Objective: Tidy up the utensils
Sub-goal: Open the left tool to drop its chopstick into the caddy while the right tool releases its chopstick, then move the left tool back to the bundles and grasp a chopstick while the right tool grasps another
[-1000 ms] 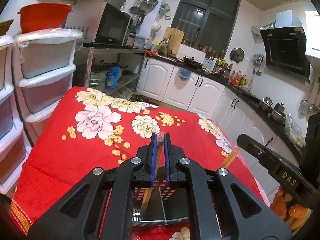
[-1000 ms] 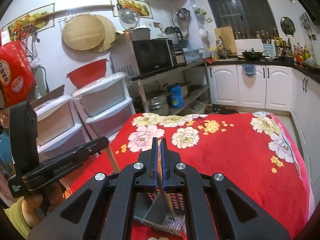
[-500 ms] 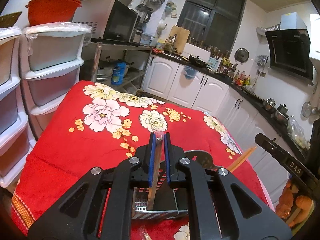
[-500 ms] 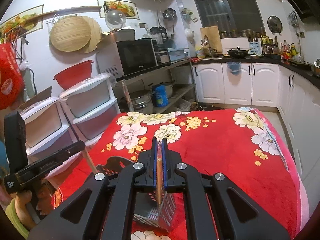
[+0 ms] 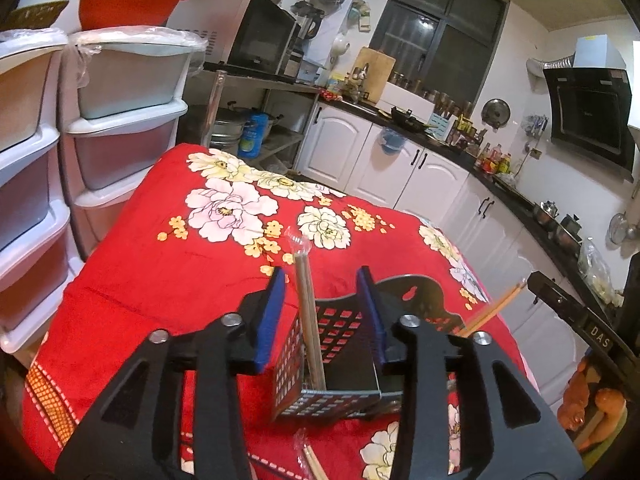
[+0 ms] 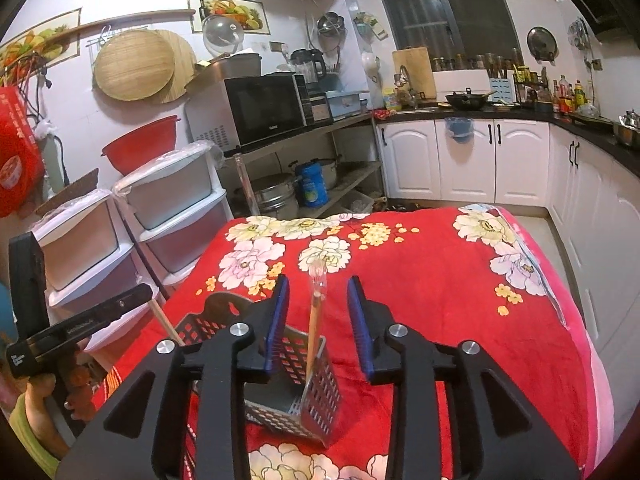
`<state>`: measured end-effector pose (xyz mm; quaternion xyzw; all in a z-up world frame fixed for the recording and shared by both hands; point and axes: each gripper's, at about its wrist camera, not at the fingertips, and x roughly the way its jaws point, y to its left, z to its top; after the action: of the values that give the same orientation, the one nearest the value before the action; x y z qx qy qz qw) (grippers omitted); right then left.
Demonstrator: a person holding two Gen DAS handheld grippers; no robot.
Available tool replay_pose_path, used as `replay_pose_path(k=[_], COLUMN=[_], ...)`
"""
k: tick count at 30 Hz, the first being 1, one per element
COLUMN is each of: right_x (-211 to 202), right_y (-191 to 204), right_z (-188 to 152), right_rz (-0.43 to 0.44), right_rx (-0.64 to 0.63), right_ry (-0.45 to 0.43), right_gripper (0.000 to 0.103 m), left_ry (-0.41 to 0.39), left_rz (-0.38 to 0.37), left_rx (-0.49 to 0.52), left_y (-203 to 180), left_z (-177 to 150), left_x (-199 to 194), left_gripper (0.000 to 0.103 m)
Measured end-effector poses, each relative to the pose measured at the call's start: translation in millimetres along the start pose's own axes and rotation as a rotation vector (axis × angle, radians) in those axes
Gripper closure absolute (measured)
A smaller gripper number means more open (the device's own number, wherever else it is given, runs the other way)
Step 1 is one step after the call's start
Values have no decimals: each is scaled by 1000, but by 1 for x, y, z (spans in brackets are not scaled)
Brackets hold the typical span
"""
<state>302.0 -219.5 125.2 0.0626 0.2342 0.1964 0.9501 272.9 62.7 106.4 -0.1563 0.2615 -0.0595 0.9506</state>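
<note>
A grey perforated utensil holder (image 5: 328,364) stands on the red flowered cloth (image 5: 168,264). My left gripper (image 5: 326,316) is open above it. A wrapped pair of chopsticks (image 5: 308,312) stands in the holder between the jaws, free of them. My right gripper (image 6: 318,316) is open too, over the same holder (image 6: 304,384). Another wrapped pair of chopsticks (image 6: 316,320) stands in it between the jaws, untouched. The right gripper's pair also shows in the left wrist view (image 5: 496,308), at the right.
More wrapped chopsticks (image 5: 310,460) lie on the cloth in front of the holder. White plastic drawers (image 5: 120,120) stand left of the table. A metal shelf with a microwave (image 6: 264,112) and white kitchen cabinets (image 6: 480,160) lie beyond the table's far edge.
Both grippers were shut on wrapped chopsticks and have opened. Each pair now stands loose in the holder. The holder shows more fully in both views.
</note>
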Motion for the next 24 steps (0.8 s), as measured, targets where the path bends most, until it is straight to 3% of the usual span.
replay_pose_path(k=[14, 18, 24], right_x=[-20, -27, -36], right_y=[-3, -4, -3], right_z=[-20, -30, -48], right_rz=[-23, -38, -50], right_rx=[-10, -18, -34], right_ry=[-2, 0, 17], right_gripper=[56, 47, 44], left_ry=[-4, -10, -1], left_rz=[-10, -8, -13], left_rx=[12, 16, 16], left_y=[1, 0, 0], left_z=[-18, -27, -42], left_x=[-18, -26, -34], left_gripper=[32, 23, 16])
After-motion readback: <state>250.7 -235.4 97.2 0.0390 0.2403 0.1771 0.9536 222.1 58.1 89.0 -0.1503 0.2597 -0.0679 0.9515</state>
